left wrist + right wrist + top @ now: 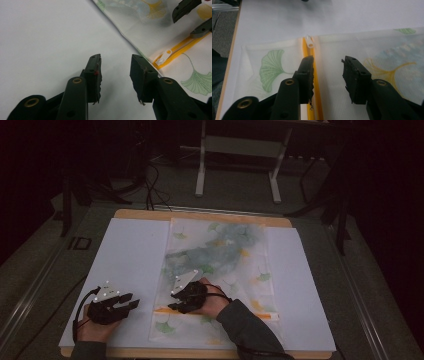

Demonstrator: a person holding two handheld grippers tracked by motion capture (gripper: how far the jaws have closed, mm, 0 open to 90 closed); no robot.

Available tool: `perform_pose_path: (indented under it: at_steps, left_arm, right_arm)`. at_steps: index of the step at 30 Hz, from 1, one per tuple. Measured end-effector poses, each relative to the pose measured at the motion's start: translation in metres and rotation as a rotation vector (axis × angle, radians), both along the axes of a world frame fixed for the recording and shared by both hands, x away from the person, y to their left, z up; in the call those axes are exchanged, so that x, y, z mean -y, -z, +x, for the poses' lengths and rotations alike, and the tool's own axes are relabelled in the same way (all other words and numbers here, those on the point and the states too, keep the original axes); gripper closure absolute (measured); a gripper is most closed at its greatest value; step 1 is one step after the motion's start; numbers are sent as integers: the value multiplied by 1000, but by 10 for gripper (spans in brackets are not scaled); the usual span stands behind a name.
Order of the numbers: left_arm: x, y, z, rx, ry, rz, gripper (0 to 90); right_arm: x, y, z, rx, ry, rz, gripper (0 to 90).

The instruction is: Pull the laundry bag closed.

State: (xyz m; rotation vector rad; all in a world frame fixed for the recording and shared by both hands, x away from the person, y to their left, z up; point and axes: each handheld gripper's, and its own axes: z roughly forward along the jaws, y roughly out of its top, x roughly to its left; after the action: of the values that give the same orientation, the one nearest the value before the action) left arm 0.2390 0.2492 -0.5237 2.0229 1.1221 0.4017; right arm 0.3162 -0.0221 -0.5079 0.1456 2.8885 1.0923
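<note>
Both grippers are sitting jaws apart, gripping nothing: left gripper (131, 304) is hovering over the white sheet (125, 255) just beside the mesh pouch (220, 270), right gripper (177, 306) is hanging over the pouch's yellow zipper (313, 82). Pouch is lying flat on the sheet on the table (200, 215), ginkgo-leaf print up, white zipper pull (163, 56) resting at its left edge, near the left gripper's jaws.

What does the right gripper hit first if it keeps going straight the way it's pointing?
Probably the white zipper pull at the end of the yellow zipper. The right gripper is open above the mesh bag, and the pull lies just ahead, slightly off centre. Height above the bag is unclear.
</note>
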Motion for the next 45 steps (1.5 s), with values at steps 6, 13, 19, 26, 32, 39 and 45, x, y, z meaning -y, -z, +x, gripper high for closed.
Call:
perform_pose_path:
  at_steps: [6,13,19,26,32,39,45]
  left_arm:
    - [0,0,0,3,-2,-1,608]
    - [0,-1,0,4,2,-4,608]
    - [0,-1,0,3,8,-3,607]
    - [0,0,-1,1,6,-7,604]
    - [-1,0,0,-2,8,-8,604]
    - [0,0,0,-2,9,-7,603]
    - [0,0,-1,-3,11,-8,603]
  right_arm:
    - [-7,0,-1,-4,-12,8,607]
    - [-20,2,-5,-12,-34,13,612]
    - [-30,8,-9,-13,-55,-8,632]
    - [-35,13,-10,-18,-58,-16,645]
    - [-33,16,-13,-26,-79,-13,757]
    - [-36,17,-12,-24,-68,-18,776]
    - [-41,22,-10,-29,-65,-33,823]
